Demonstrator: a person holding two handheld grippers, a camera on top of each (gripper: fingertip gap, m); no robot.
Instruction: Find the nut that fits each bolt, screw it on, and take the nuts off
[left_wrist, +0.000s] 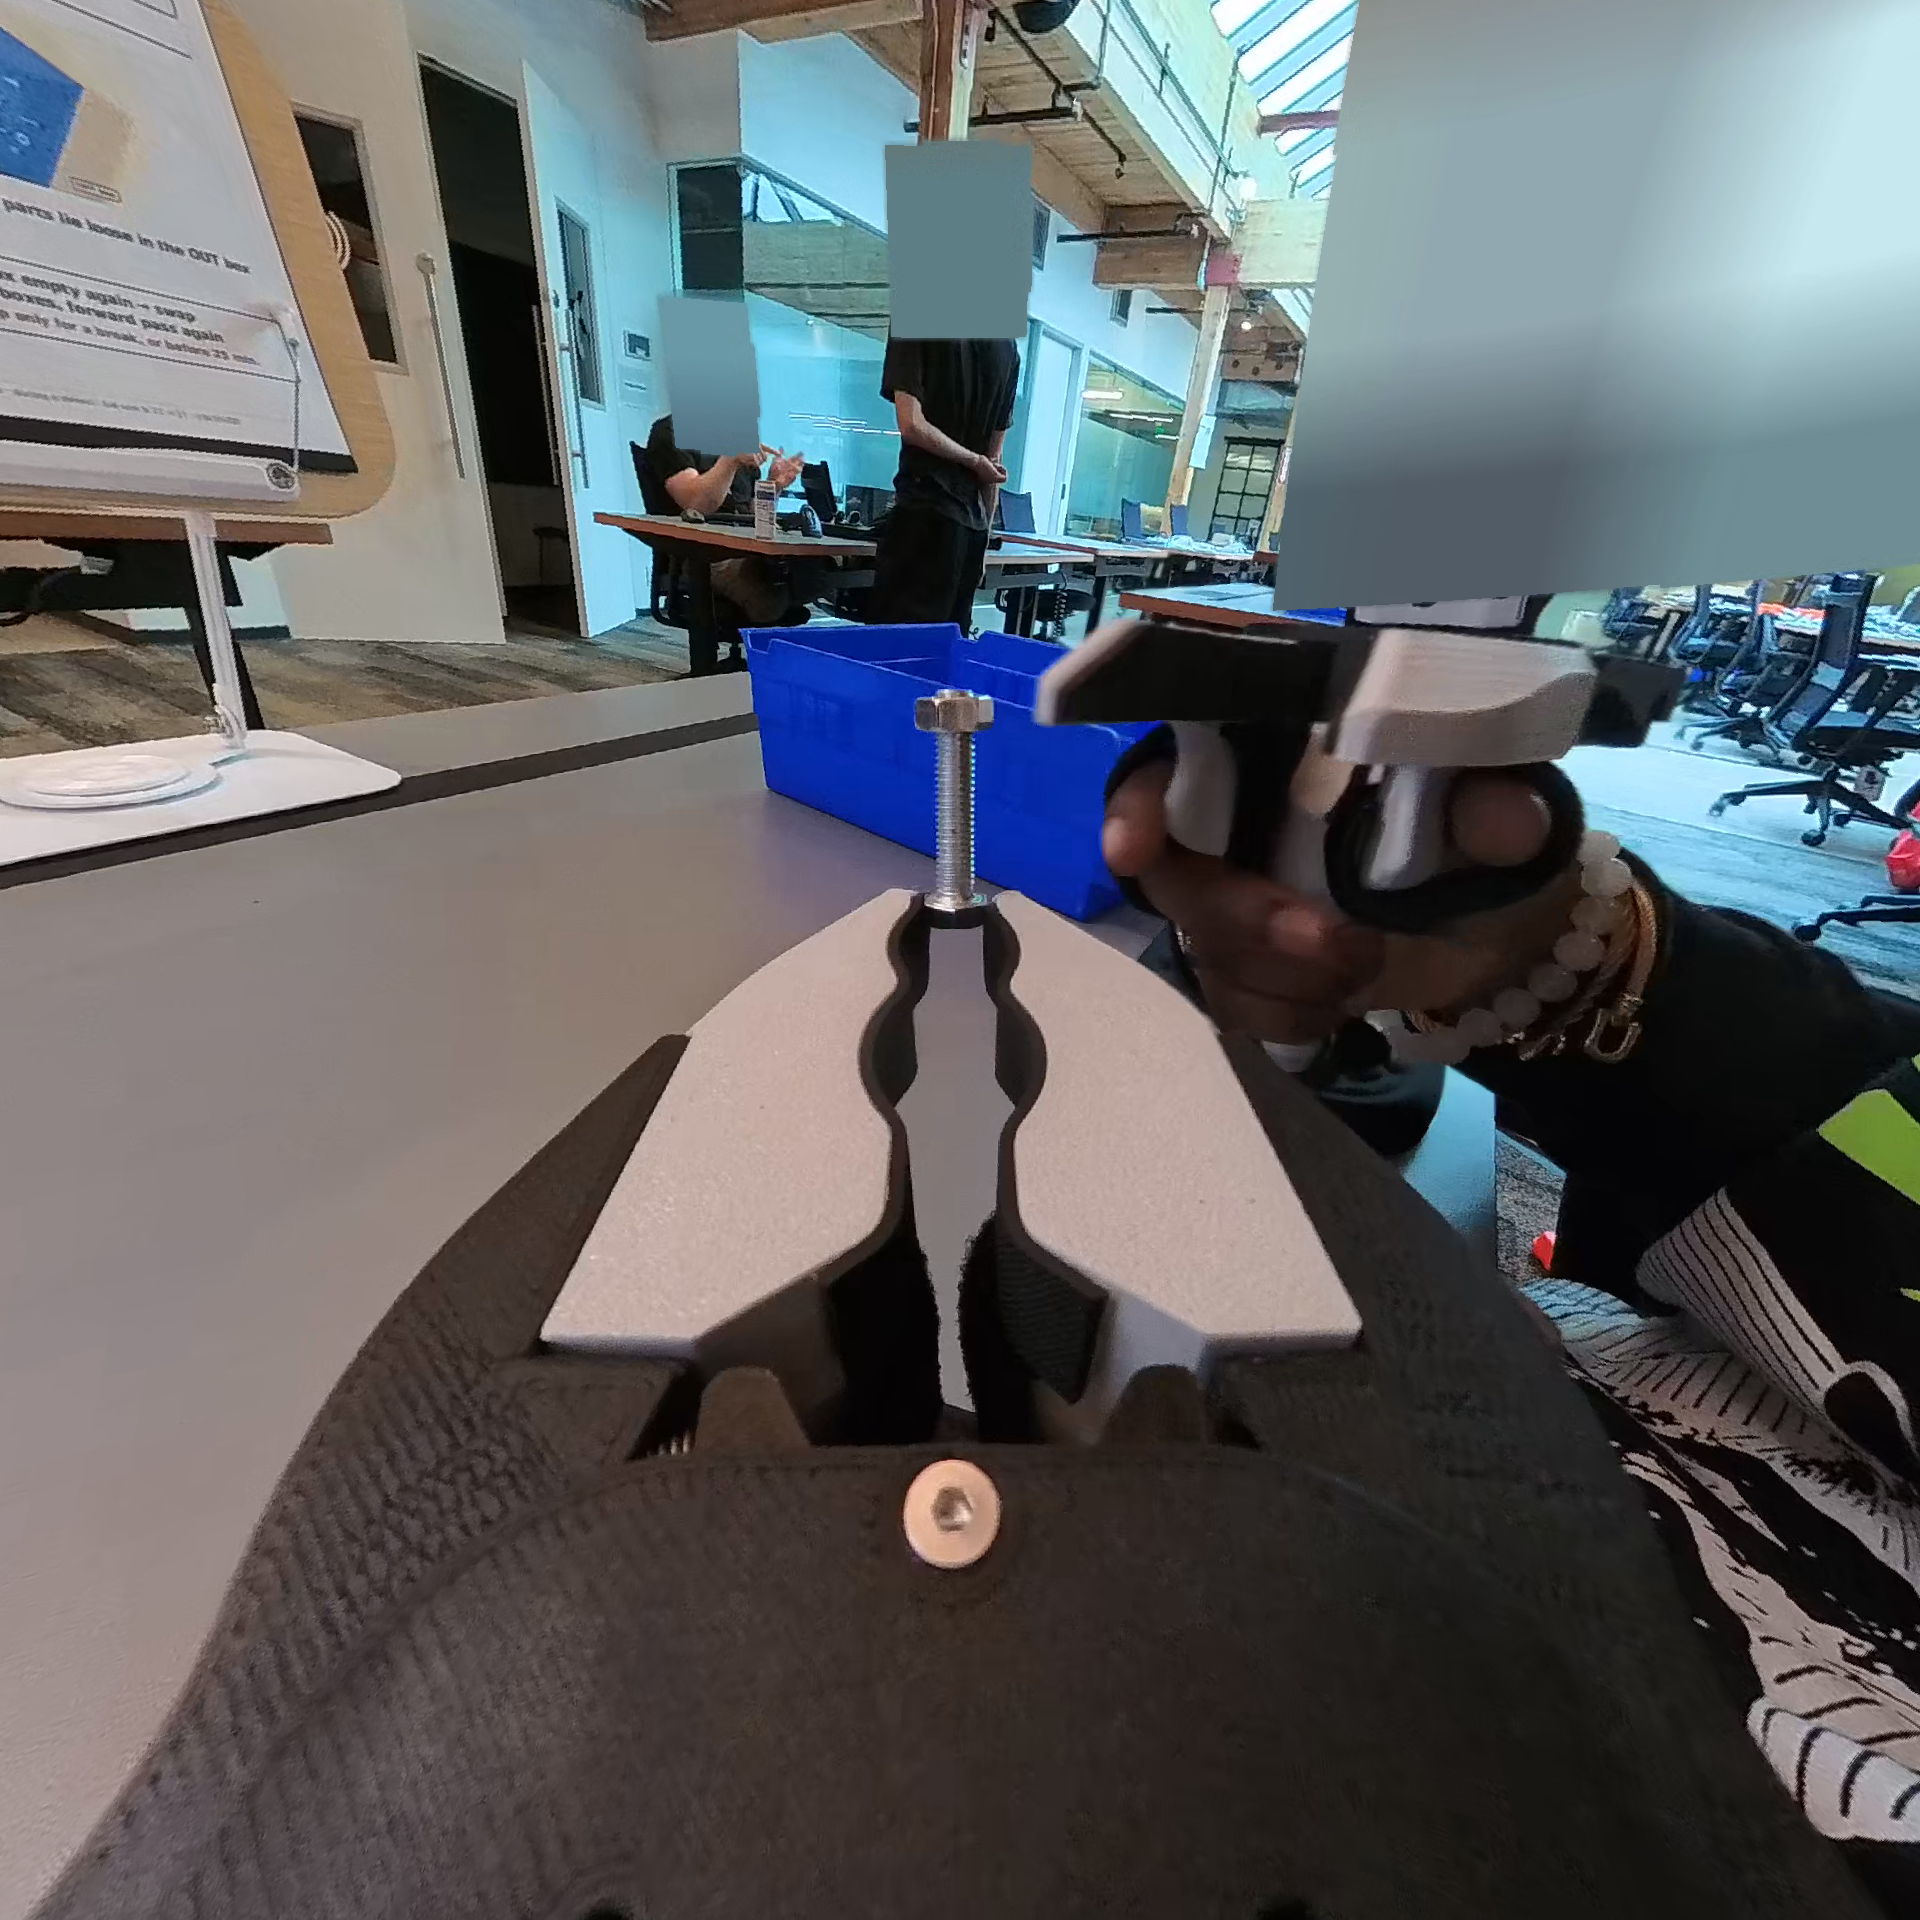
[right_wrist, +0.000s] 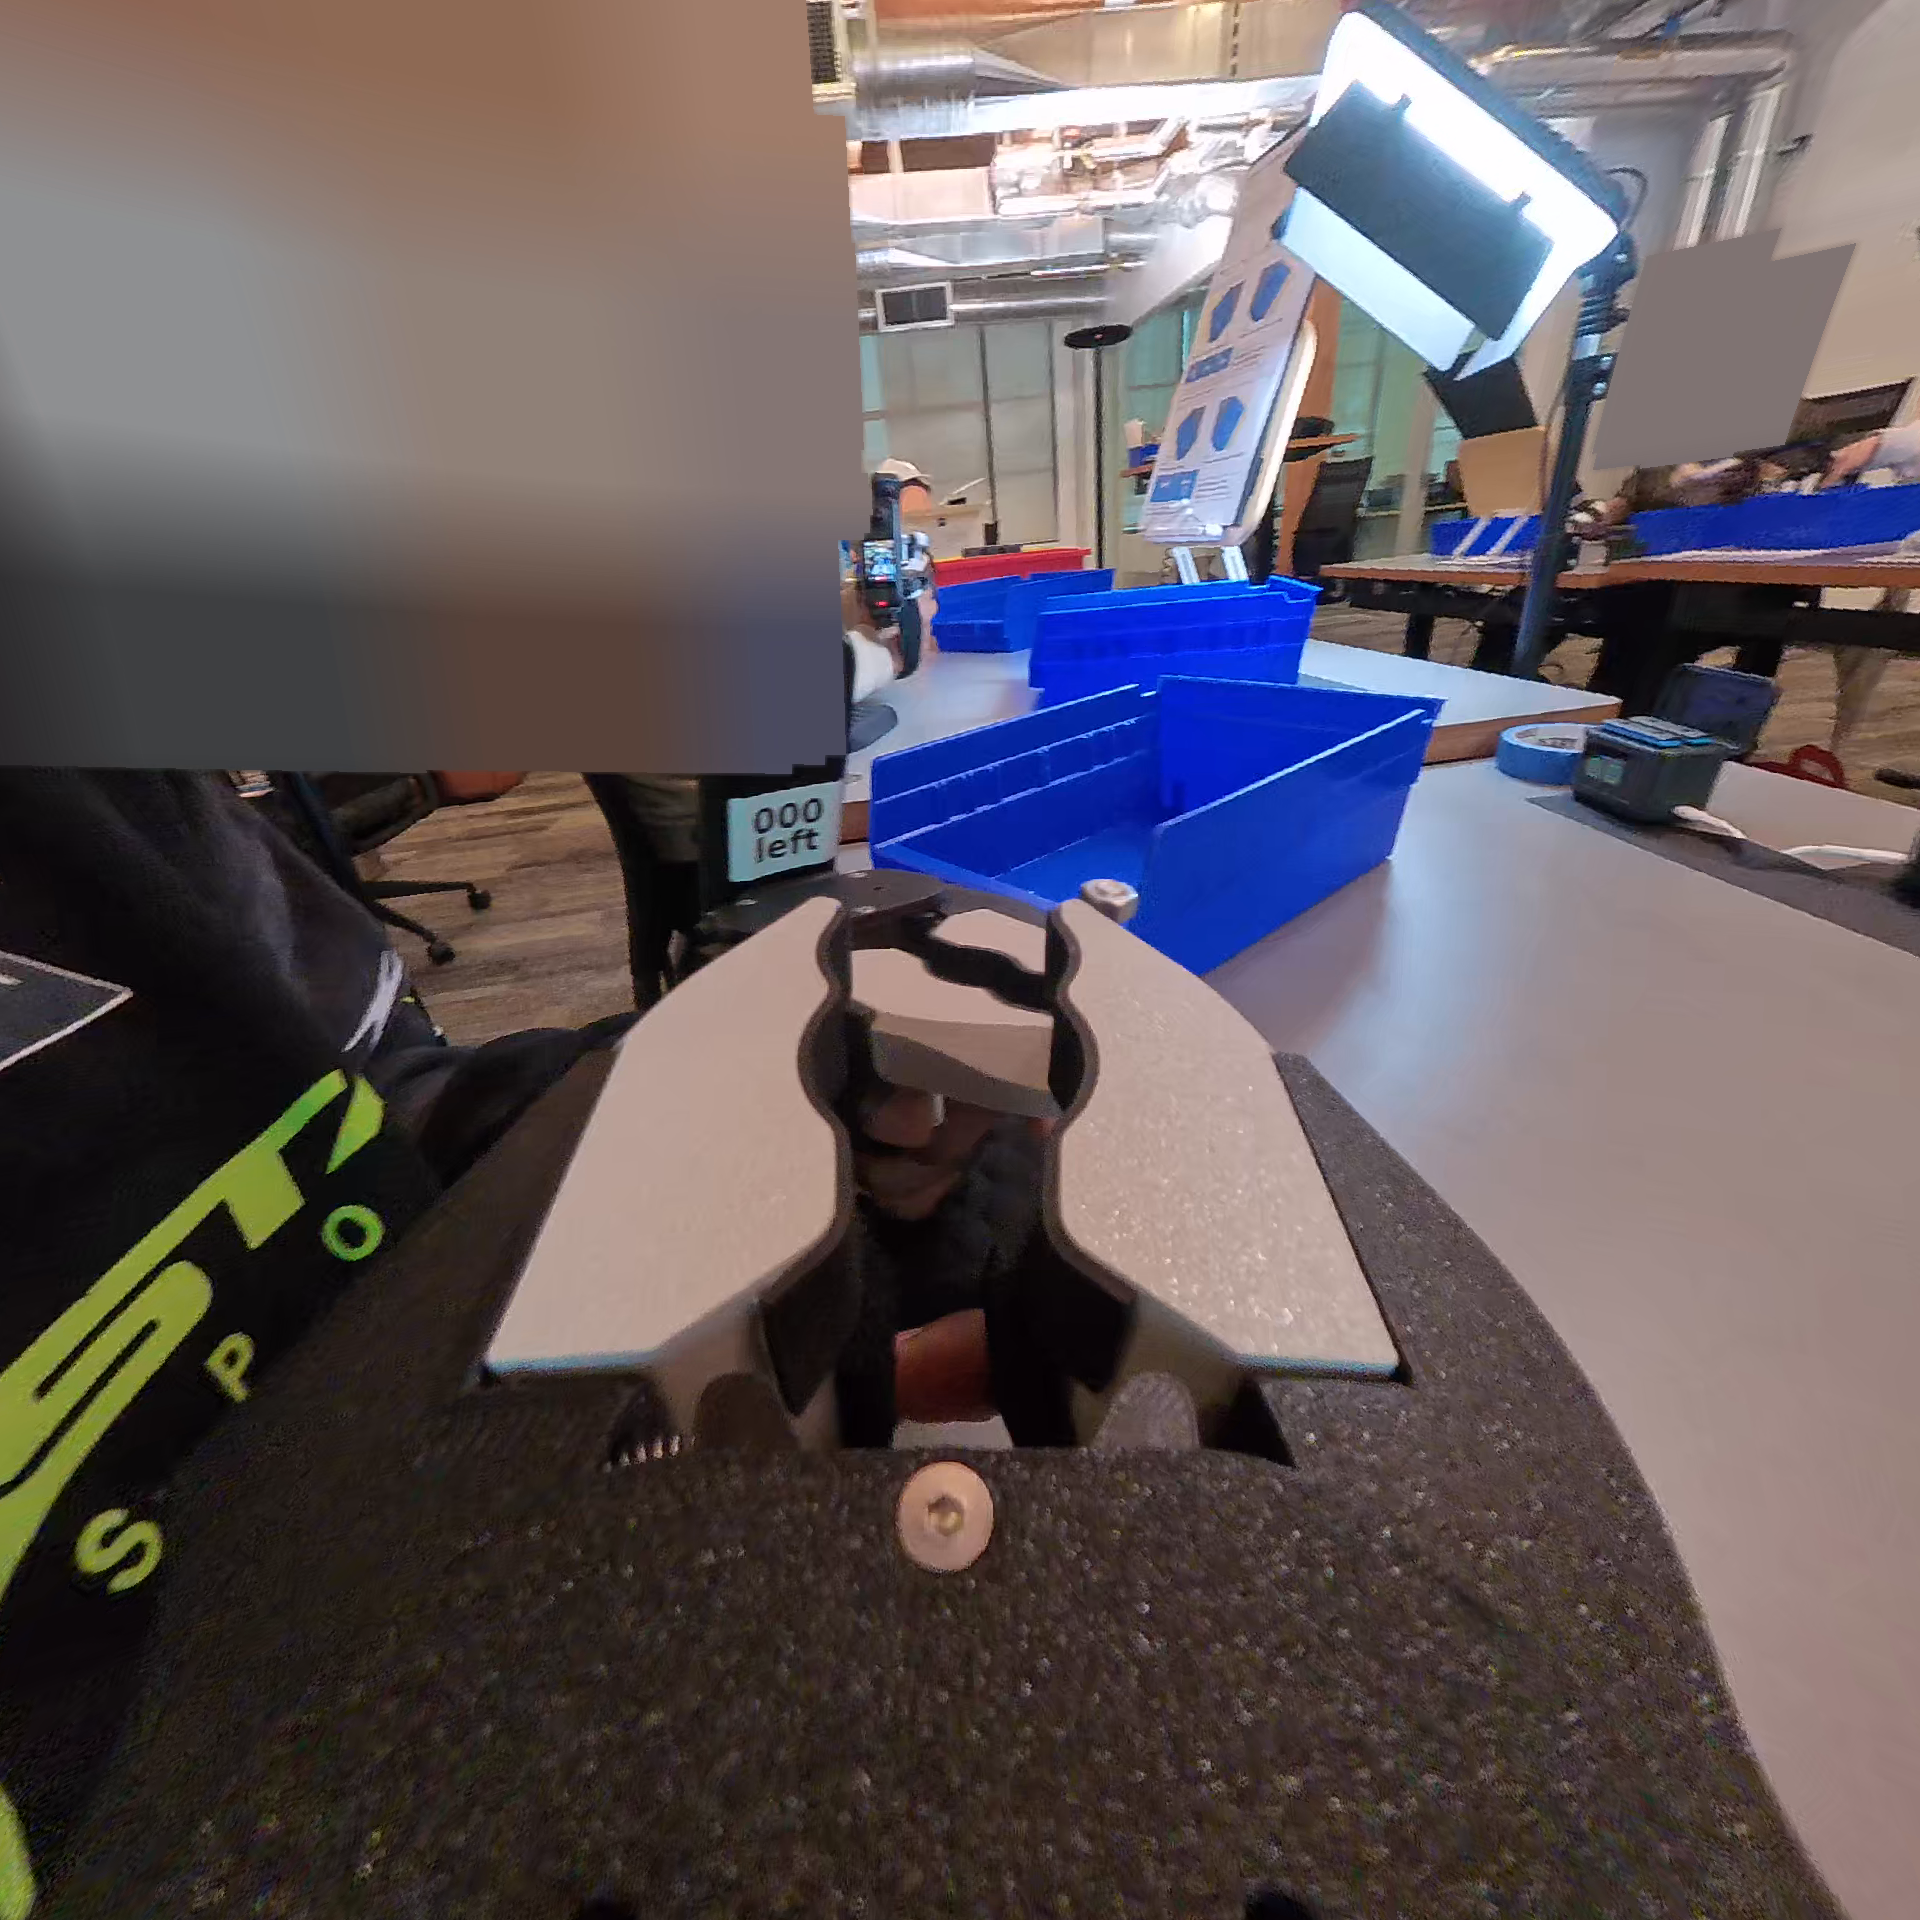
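Clearly, we see the left tongs (left_wrist: 956, 914) pinching the head of a silver bolt (left_wrist: 954, 821), which stands upright above their tips with its threaded shank pointing up. A hex nut (left_wrist: 953, 712) sits at the very top of that shank, so we judge the matching and starting of this nut as done, though whether it is being run down or backed off cannot be told from this instant. The right tongs (right_wrist: 951, 920) hang above and beside the bolt, spread apart with nothing between their pads; in their own view the nut (right_wrist: 1108, 900) appears just outside the right fingertip (right_wrist: 1081, 925), not gripped. Behind the bolt a blue bin (left_wrist: 862, 727) rests on the grey counter (left_wrist: 416, 987); the part of its interior that shows holds no loose parts, and no other bolts or nuts appear in either view. We therefore judge that this pair is mid-cycle: the nut must yet be turned along the thread and taken off, and how many further pairs remain cannot be told.
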